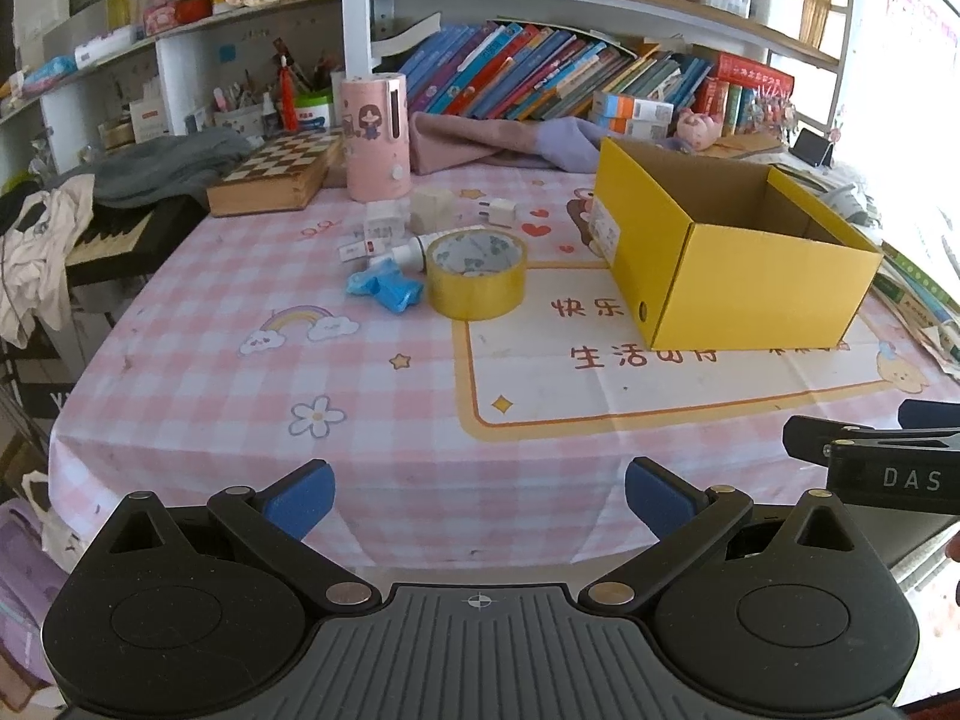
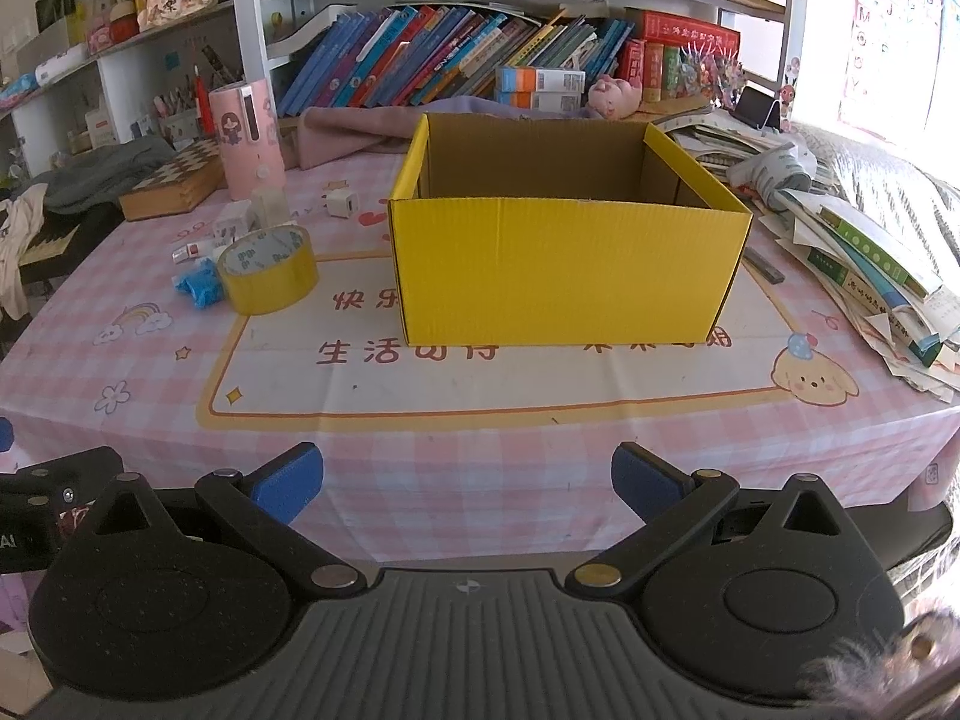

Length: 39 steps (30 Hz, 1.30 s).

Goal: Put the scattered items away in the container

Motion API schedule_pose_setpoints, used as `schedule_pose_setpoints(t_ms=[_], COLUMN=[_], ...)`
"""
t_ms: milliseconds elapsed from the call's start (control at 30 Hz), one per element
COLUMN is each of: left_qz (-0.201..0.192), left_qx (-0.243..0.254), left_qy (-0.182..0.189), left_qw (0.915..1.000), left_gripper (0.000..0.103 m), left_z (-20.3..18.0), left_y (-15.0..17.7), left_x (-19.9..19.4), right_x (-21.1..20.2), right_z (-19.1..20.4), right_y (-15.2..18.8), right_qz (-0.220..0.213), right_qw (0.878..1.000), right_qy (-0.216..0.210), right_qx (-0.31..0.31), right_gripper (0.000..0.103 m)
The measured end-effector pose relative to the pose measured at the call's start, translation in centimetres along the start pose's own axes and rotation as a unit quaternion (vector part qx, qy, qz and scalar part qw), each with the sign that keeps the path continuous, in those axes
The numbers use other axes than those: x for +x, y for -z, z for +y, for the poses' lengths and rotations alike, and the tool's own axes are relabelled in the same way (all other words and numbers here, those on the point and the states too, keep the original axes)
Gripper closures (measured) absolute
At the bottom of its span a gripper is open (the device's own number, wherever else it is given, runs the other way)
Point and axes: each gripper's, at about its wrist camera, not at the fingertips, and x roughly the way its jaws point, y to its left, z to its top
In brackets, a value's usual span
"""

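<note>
Beyond both wide-open, empty tongs, left [image 1: 480, 501] and right [image 2: 468, 483], sit tape roll [image 1: 477, 274] and yellow box [image 2: 564, 240].

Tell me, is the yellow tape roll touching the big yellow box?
Apart. In the right wrist view a bare strip of tablecloth shows between the tape roll and the yellow box; the left wrist view shows the same gap.

Left claw [image 1: 480, 501] open; right claw [image 2: 468, 483] open.

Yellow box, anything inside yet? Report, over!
Both tools, left and right, open, holding nothing. Yellow box looks empty. Tape roll still outside. Path clear.
</note>
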Motion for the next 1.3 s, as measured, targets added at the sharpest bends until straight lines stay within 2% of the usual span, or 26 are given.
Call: schedule_pose_setpoints(t_ms=[1300], left_qz=[0.011], left_qx=[0.024], left_qy=[-0.002], left_qw=[0.9996], left_gripper=[0.000], left_z=[-0.49], left_y=[0.59], left_x=[0.07], right_x=[0.01], right_z=[0.31], right_y=[0.33], right_qz=[0.007], right_qw=[1.000], right_qy=[-0.001], right_qx=[-0.003], right_gripper=[0.000])
